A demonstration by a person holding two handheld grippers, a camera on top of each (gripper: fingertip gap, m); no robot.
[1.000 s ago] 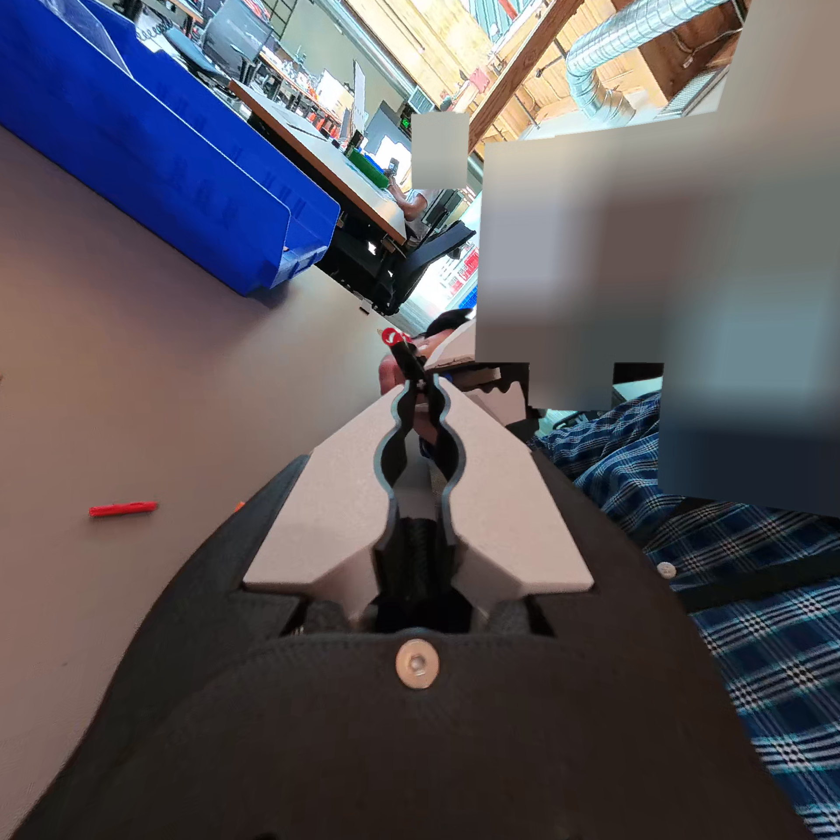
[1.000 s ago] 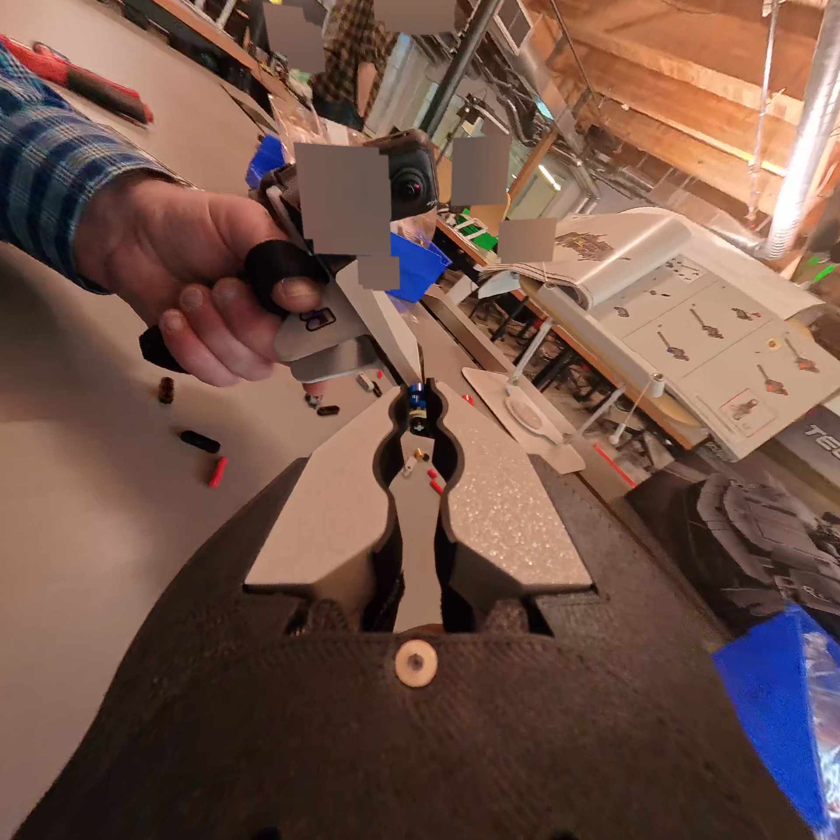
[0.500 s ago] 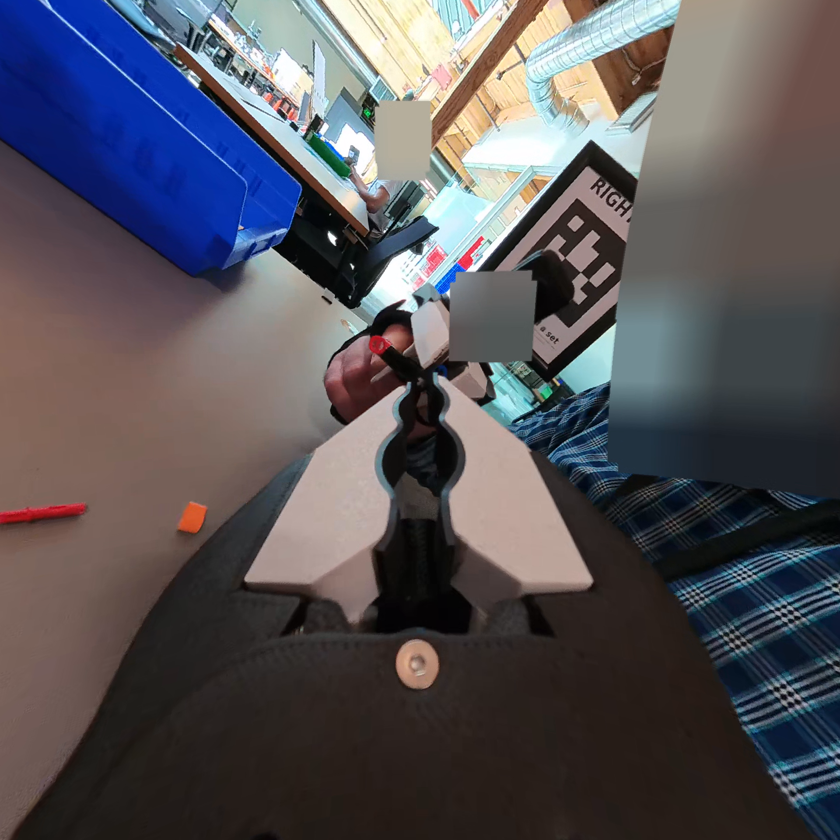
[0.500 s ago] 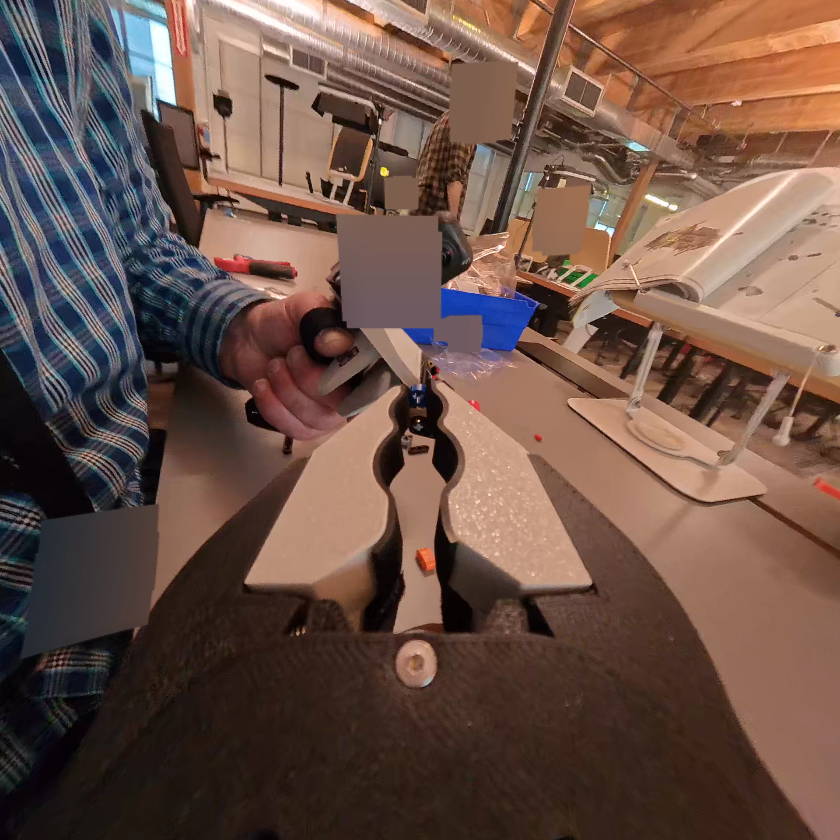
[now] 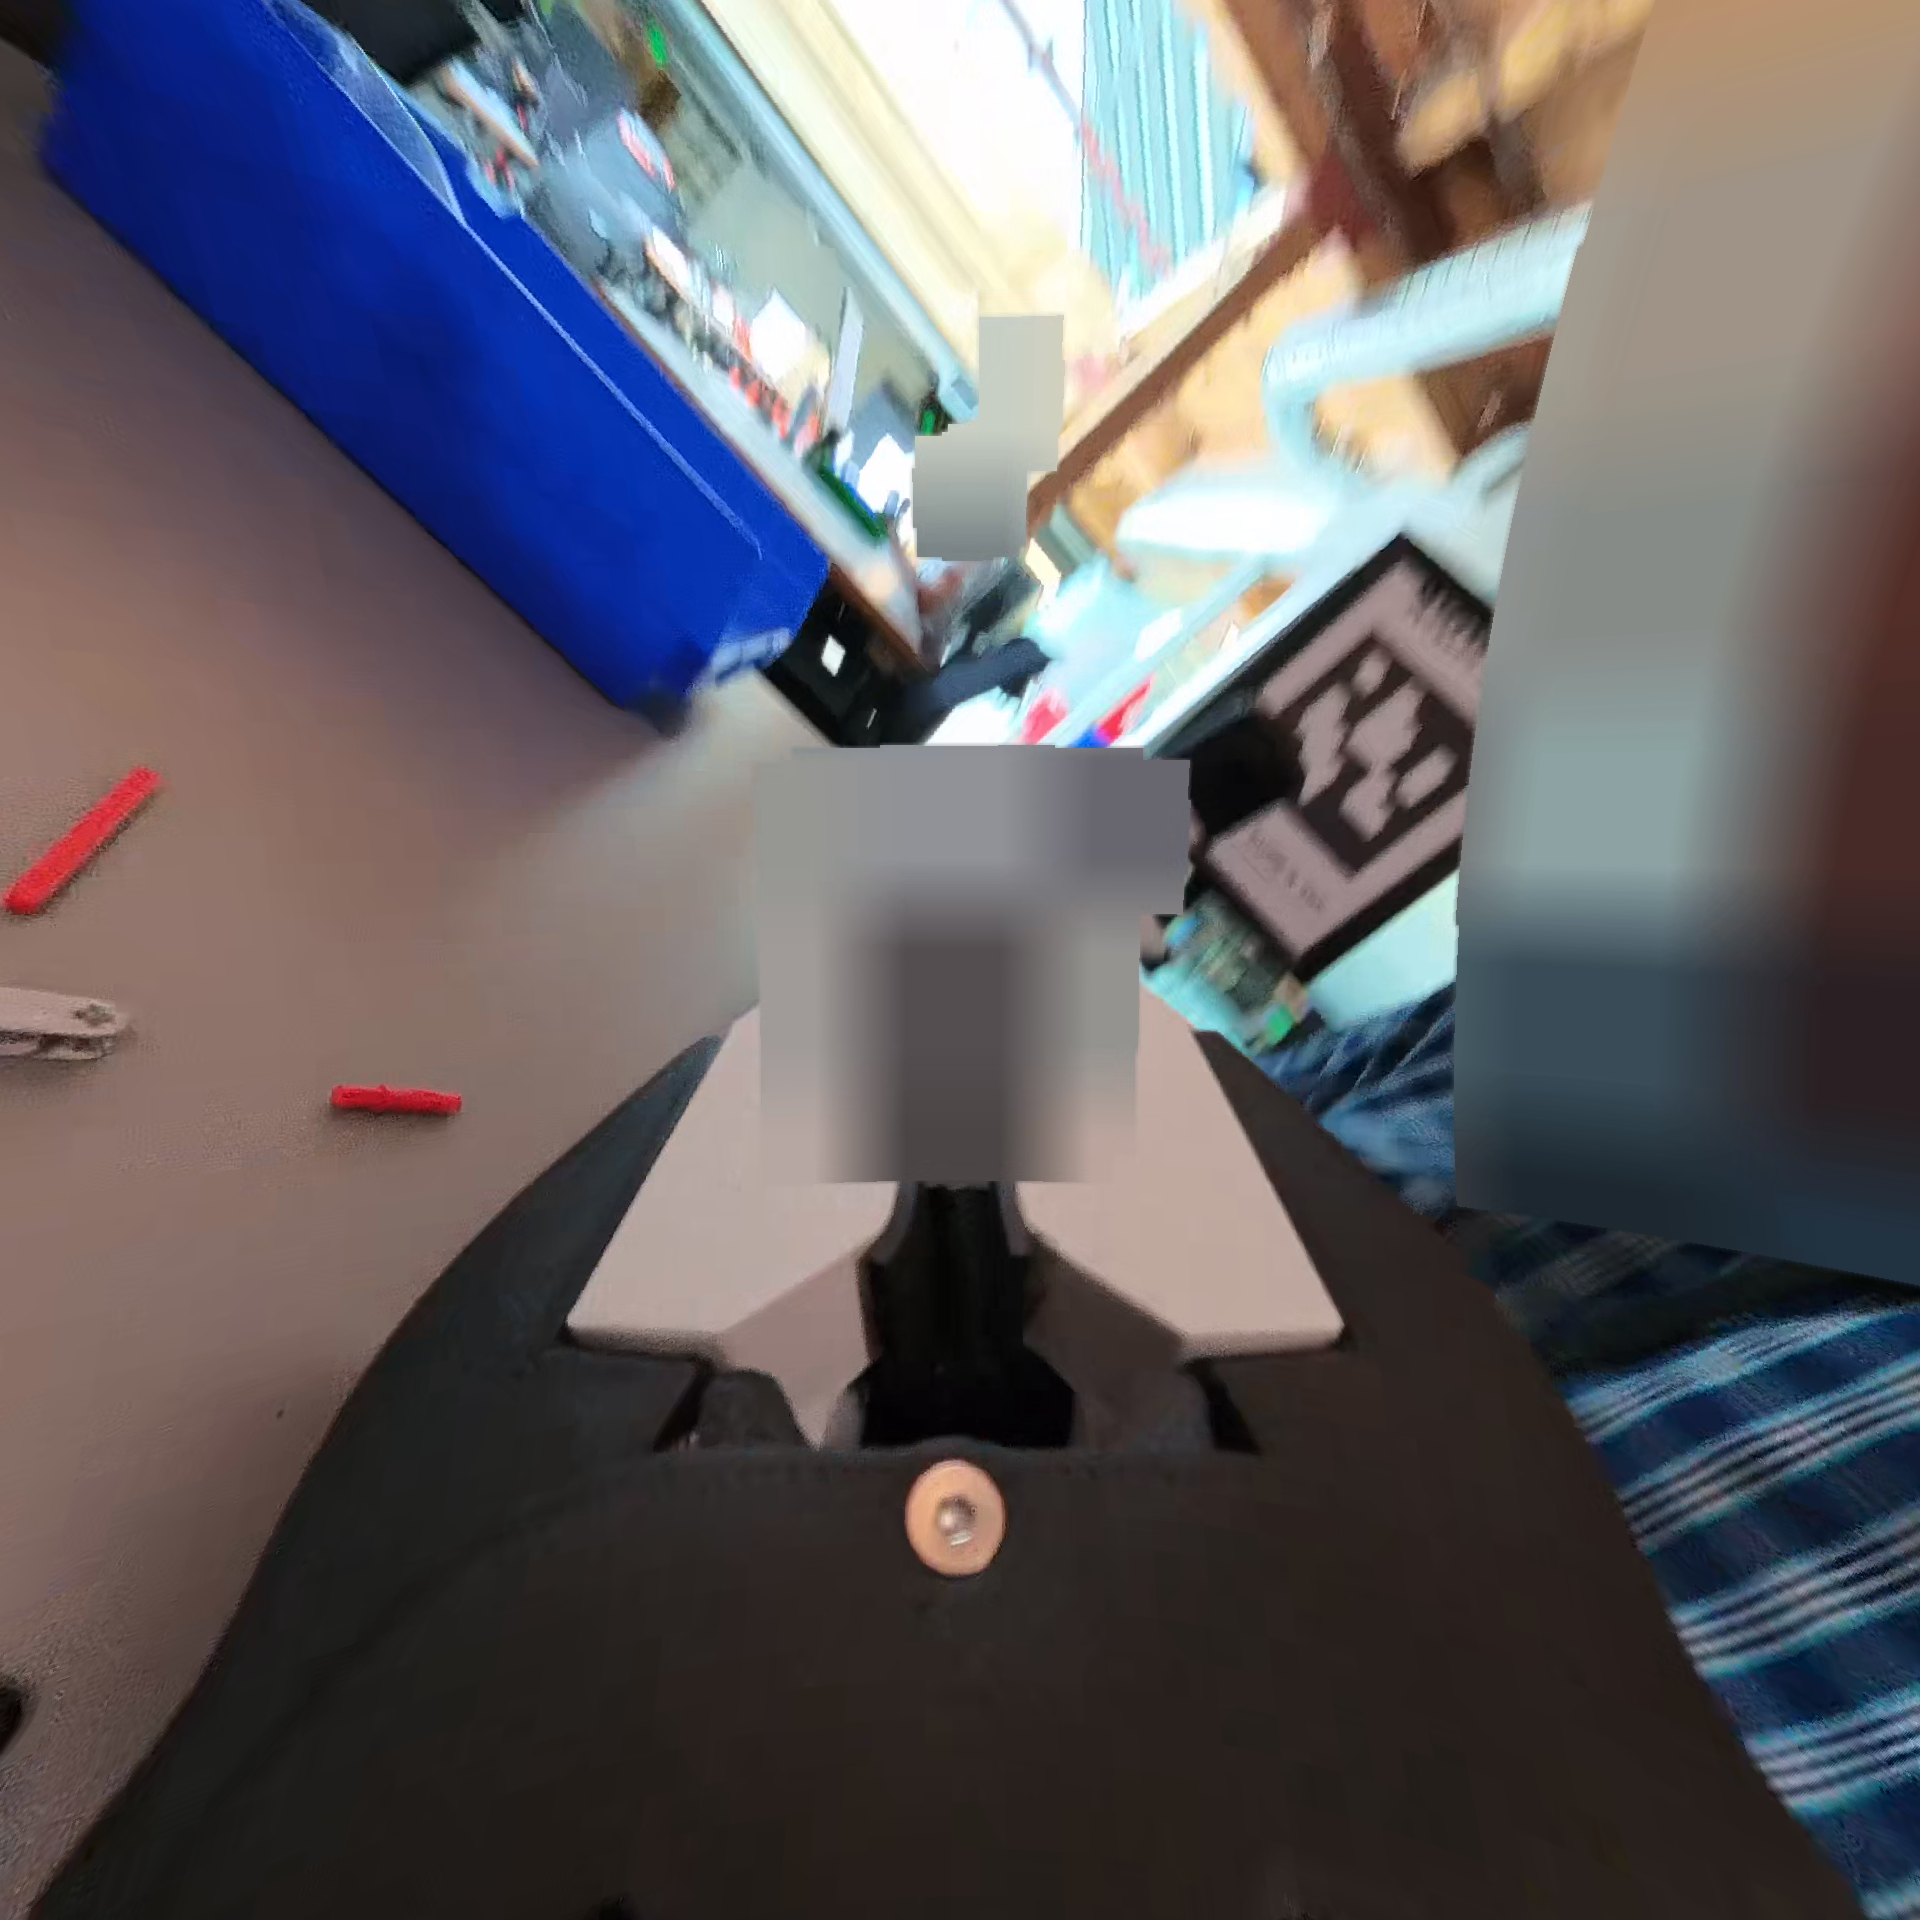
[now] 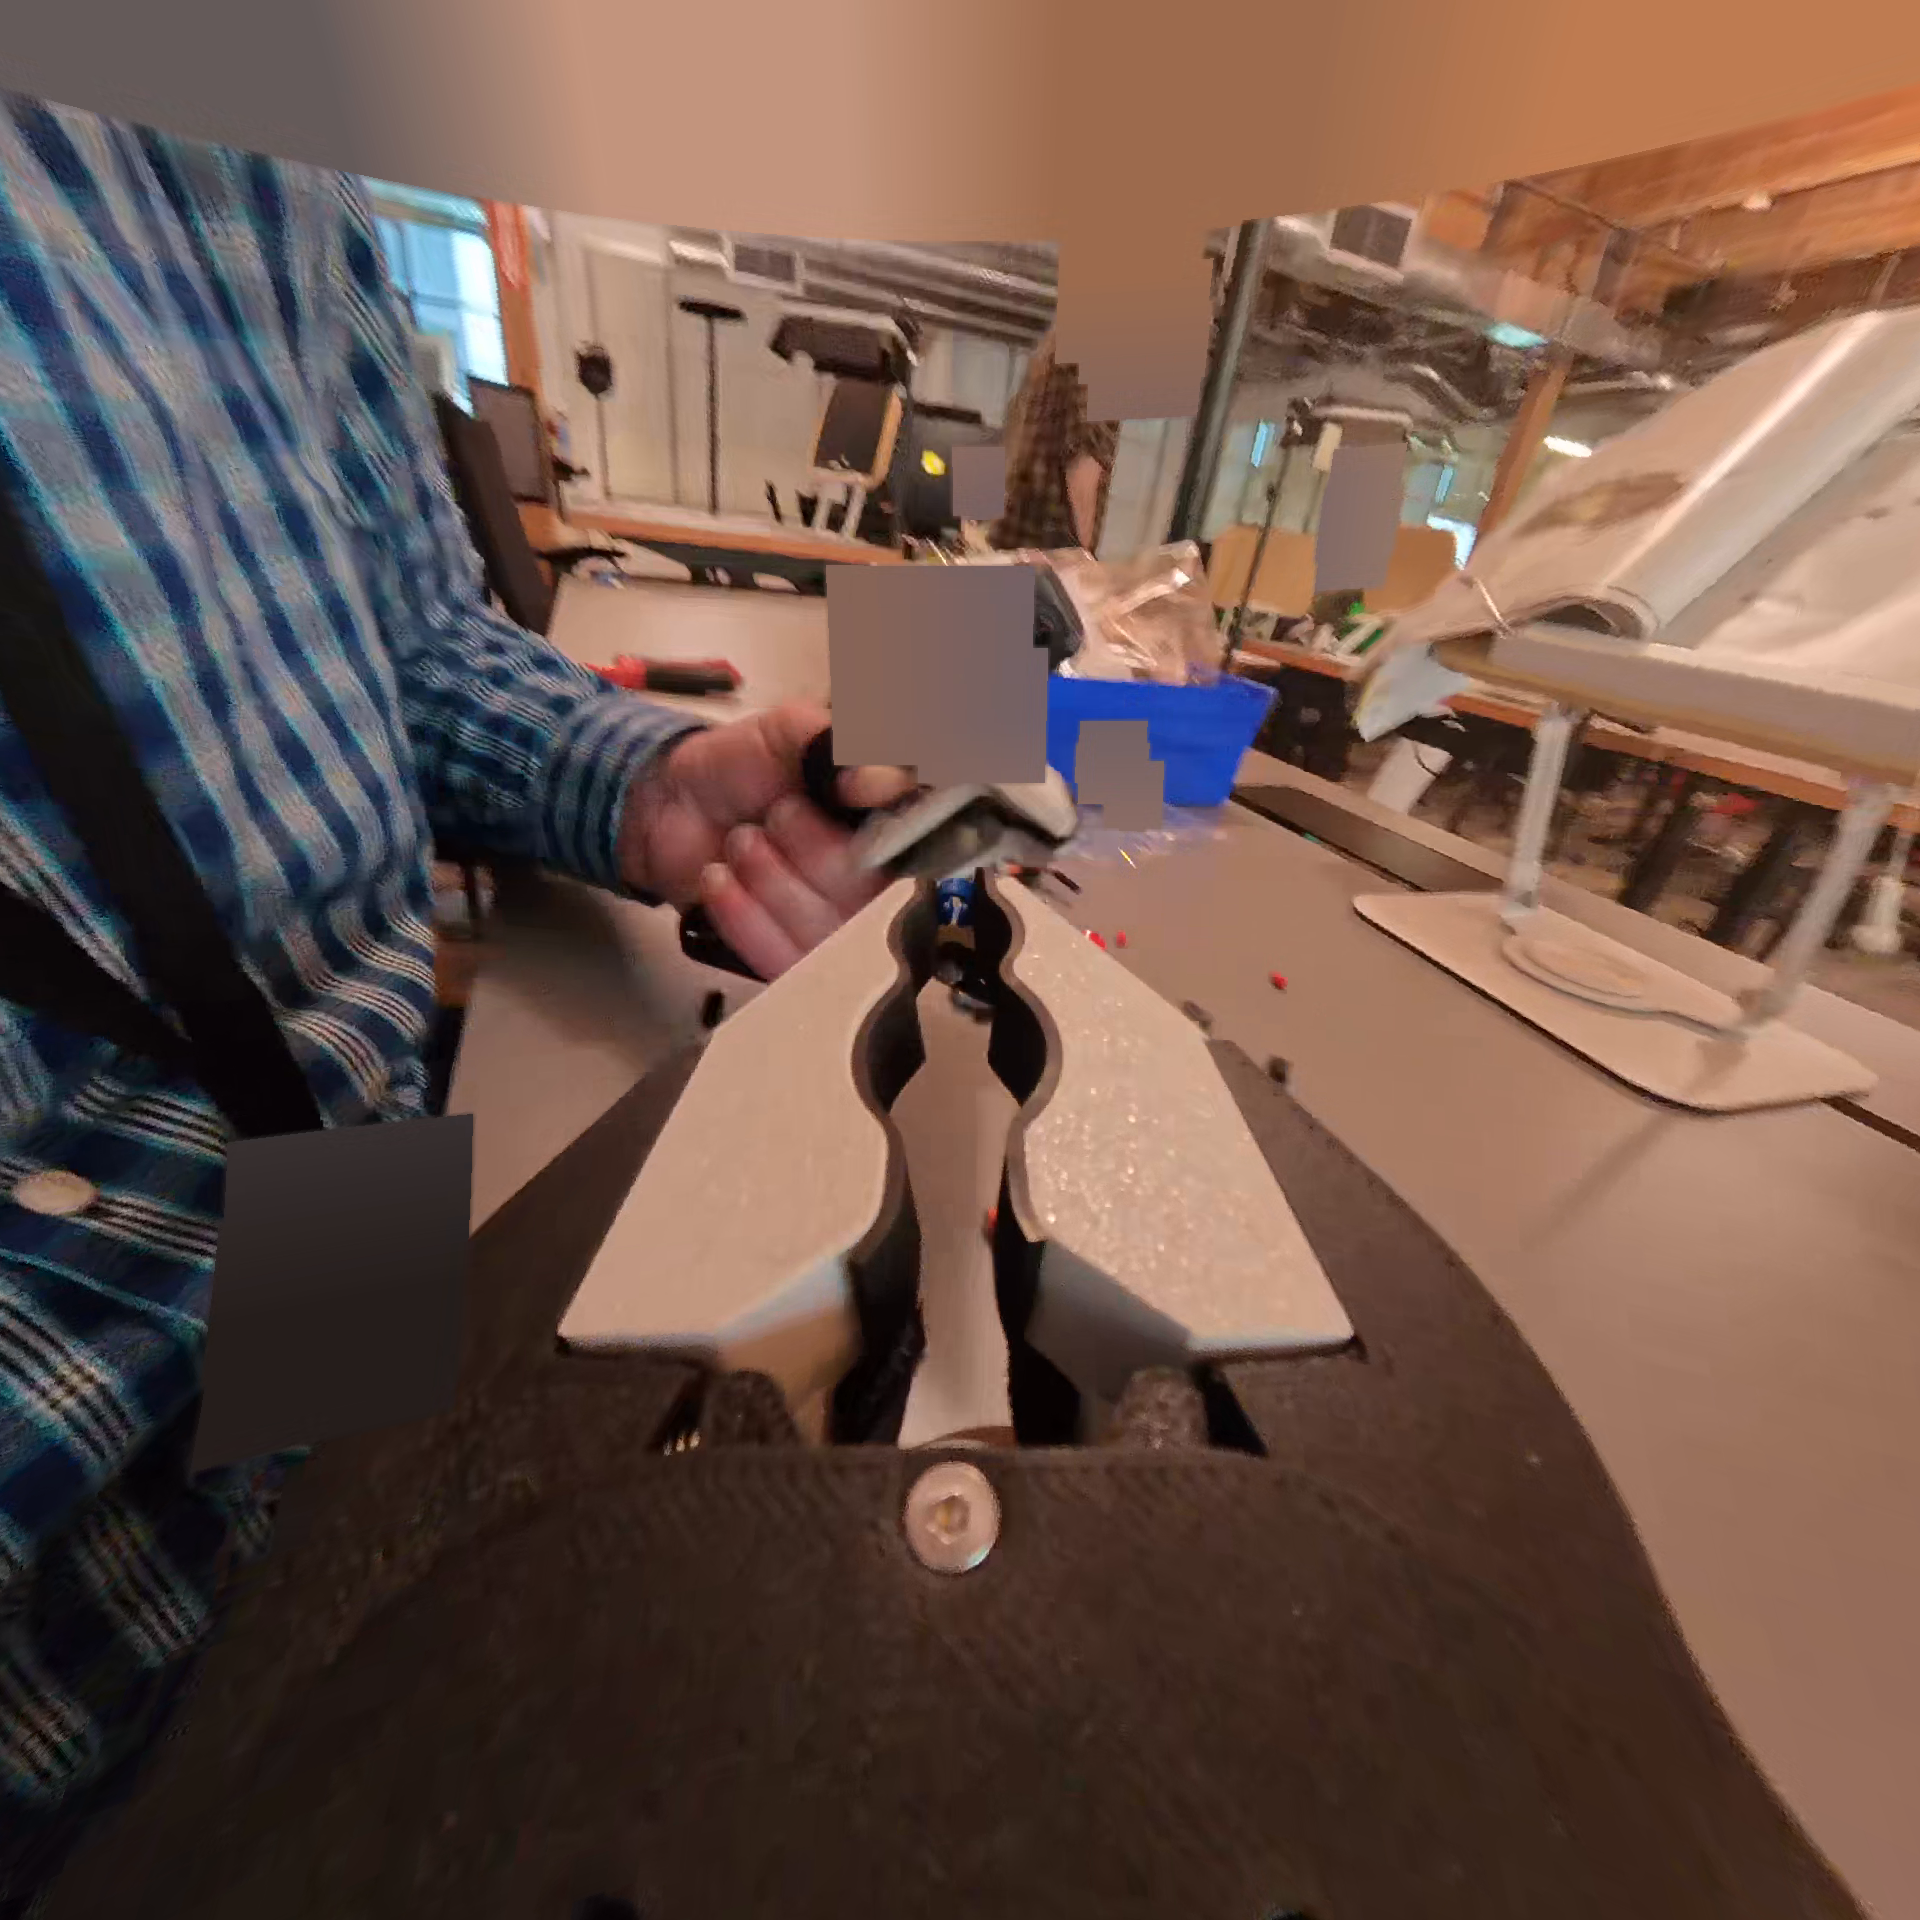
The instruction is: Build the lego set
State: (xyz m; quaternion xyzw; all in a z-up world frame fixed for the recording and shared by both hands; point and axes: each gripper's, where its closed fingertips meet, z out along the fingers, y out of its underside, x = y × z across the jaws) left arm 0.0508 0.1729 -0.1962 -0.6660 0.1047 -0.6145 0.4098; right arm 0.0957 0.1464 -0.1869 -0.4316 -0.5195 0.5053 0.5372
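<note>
Right gripper [image 6: 956, 914] is clenched on a small lego piece [image 6: 953, 902], blue at the top and dark below, pinched right at the fingertips and held up off the grey table [image 6: 1455, 1195]. Just beyond those tips sits the left gripper [image 6: 971, 826], held in the person's hand [image 6: 743, 831]; its grey fingers nearly meet the held piece, but contact is too blurred to judge. In the left wrist view the left gripper's tips are covered by a mosaic patch, so cannot tell whether that claw is clamped or released, or whether it holds anything; only the rear of its grey fingers [image 5: 707, 1226] shows, close together at the base. Left wrist view is motion-blurred. On the table to the left of it lie a longer red stick [image 5: 83, 840], a shorter red pin [image 5: 396, 1099], and a light grey part [image 5: 57, 1023] at the frame edge, all well apart from the gripper. A big blue bin [image 5: 436, 353] stands farther back on the table. In the right wrist view a smaller blue bin [image 6: 1153, 732] with clear plastic bags in it sits behind the hand, a few tiny red bits [image 6: 1107, 938] lie scattered on the table, and an open instruction booklet [image 6: 1683, 530] rests on a stand [image 6: 1621, 987] to the right. Person wears a blue plaid shirt [image 6: 239, 582].
</note>
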